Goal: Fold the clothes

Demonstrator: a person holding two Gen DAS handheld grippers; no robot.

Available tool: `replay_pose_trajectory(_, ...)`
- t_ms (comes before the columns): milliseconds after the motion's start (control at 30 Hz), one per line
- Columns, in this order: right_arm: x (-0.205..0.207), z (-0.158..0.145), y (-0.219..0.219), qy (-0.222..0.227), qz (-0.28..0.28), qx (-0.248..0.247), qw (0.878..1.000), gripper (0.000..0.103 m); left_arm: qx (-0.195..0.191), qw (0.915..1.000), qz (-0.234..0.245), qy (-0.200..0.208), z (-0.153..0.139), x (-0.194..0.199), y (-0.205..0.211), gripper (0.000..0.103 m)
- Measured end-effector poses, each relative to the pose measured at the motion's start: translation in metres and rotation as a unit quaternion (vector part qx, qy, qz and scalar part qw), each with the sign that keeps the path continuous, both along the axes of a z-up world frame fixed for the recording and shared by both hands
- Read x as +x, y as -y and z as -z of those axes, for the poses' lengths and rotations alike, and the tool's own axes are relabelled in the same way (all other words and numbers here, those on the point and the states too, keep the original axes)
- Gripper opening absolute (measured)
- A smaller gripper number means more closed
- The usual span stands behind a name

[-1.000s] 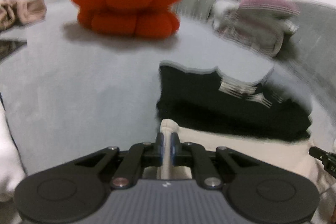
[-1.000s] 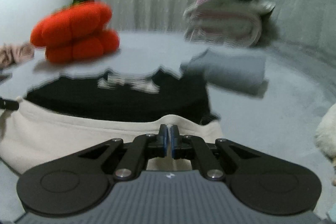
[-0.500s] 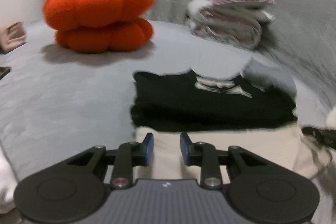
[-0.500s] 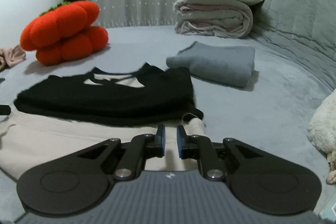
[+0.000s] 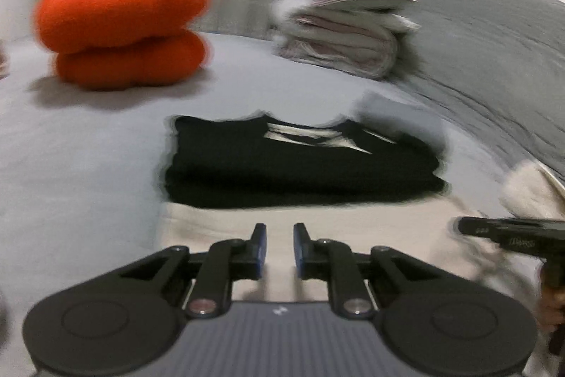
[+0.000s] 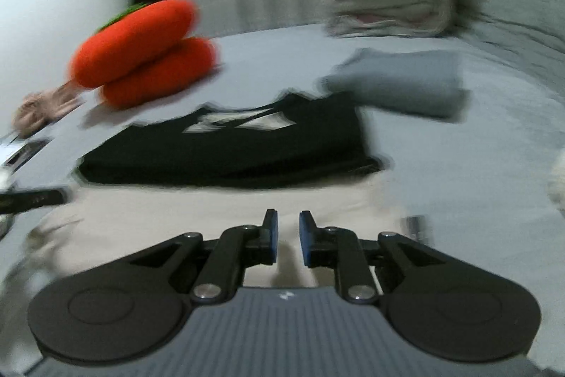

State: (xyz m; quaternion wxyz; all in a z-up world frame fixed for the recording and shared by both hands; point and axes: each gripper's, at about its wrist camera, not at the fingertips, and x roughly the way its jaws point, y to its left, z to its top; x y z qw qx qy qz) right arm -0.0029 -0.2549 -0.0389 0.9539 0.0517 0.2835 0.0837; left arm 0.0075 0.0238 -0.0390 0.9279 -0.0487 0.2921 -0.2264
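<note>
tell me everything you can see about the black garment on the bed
The black garment is folded into a rough rectangle lying flat on the grey bed surface. Its neckline faces away from the cameras and shows pale patches at the opening, too blurred to identify. The fabric looks soft and matte. Its near edge rests on a cream garment spread beneath it. In the right wrist view a folded grey garment lies just beyond its far right corner. Neither gripper touches it.

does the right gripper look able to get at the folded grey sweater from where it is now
Probably yes. The right gripper is open and empty over the cream garment, and the grey sweater lies ahead to its right on bare bedding, with only the black garment's corner near the path.
</note>
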Motion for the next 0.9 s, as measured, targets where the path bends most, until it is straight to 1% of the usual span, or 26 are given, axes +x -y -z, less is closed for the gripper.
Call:
replay_pose_trajectory(67, -0.009, 0.001, -0.024, -0.001, -0.043, -0.004, 0.999, 0.02, 0.004, 0.9992, 0.04, 0.006, 0.002, -0.006, 0.018, 0.015)
replay_pose_trajectory(133, -0.014, 0.002, -0.037, 0.0, -0.068, -0.018, 0.998, 0.02, 0.019, 0.9968, 0.077, 0.011, 0.006, -0.011, 0.033, 0.016)
replay_pose_trajectory(167, -0.016, 0.003, -0.043, -0.001, -0.079, -0.028, 0.996, 0.019, 0.035, 0.9952, 0.091, 0.003, 0.011, -0.011, 0.04, 0.018)
replay_pose_trajectory(200, -0.018, 0.004, -0.042, -0.003, -0.079, -0.026, 0.997, 0.017, 0.053, 0.9932, 0.103, -0.007, 0.016, -0.011, 0.046, 0.018)
replay_pose_trajectory(233, -0.02, 0.005, -0.04, -0.006, -0.078, -0.024, 0.997, 0.017, 0.071, 0.9916, 0.107, -0.018, 0.023, -0.01, 0.049, 0.018)
replay_pose_trajectory(267, -0.022, 0.006, -0.039, -0.008, -0.077, -0.022, 0.997, 0.016, 0.071, 0.9914, 0.109, -0.012, 0.025, -0.01, 0.048, 0.018)
replay_pose_trajectory(300, -0.024, 0.007, -0.037, -0.011, -0.076, -0.02, 0.997, 0.013, 0.069, 0.9915, 0.11, -0.007, 0.025, -0.011, 0.047, 0.018)
replay_pose_trajectory(367, -0.028, 0.009, -0.035, -0.016, -0.074, -0.016, 0.997, 0.012, 0.053, 0.9928, 0.108, 0.003, 0.022, -0.013, 0.045, 0.018)
replay_pose_trajectory(400, -0.03, 0.009, -0.033, -0.019, -0.073, -0.014, 0.997, 0.015, 0.045, 0.9933, 0.106, 0.008, 0.02, -0.014, 0.044, 0.018)
replay_pose_trajectory(433, -0.032, 0.01, -0.032, -0.022, -0.072, -0.012, 0.997, 0.021, 0.037, 0.9937, 0.105, 0.012, 0.018, -0.015, 0.042, 0.019)
replay_pose_trajectory(500, -0.034, 0.006, -0.038, -0.006, -0.082, -0.013, 0.997, 0.023, 0.03, 0.993, 0.112, 0.021, 0.017, -0.015, 0.046, 0.021)
replay_pose_trajectory(567, -0.03, 0.004, -0.053, 0.008, -0.1, -0.029, 0.995, 0.023, 0.045, 0.9913, 0.121, 0.021, 0.021, -0.018, 0.054, 0.021)
replay_pose_trajectory(633, -0.02, 0.009, -0.061, 0.009, -0.111, -0.041, 0.993, 0.022, 0.07, 0.9894, 0.127, 0.013, 0.029, -0.016, 0.061, 0.021)
replay_pose_trajectory(667, -0.016, 0.014, -0.061, -0.003, -0.114, -0.044, 0.993, 0.022, 0.069, 0.9893, 0.128, 0.01, 0.028, -0.017, 0.06, 0.021)
replay_pose_trajectory(733, -0.014, 0.023, -0.055, -0.006, -0.115, -0.032, 0.993, 0.022, 0.065, 0.9895, 0.129, 0.002, 0.028, -0.018, 0.056, 0.022)
replay_pose_trajectory(833, -0.025, 0.014, -0.043, -0.02, -0.108, -0.019, 0.994, 0.023, 0.04, 0.9915, 0.122, -0.024, 0.024, -0.02, 0.038, 0.023)
replay_pose_trajectory(900, -0.031, 0.01, -0.031, -0.028, -0.098, -0.01, 0.995, 0.025, 0.036, 0.9925, 0.113, -0.031, 0.02, -0.023, 0.031, 0.032)
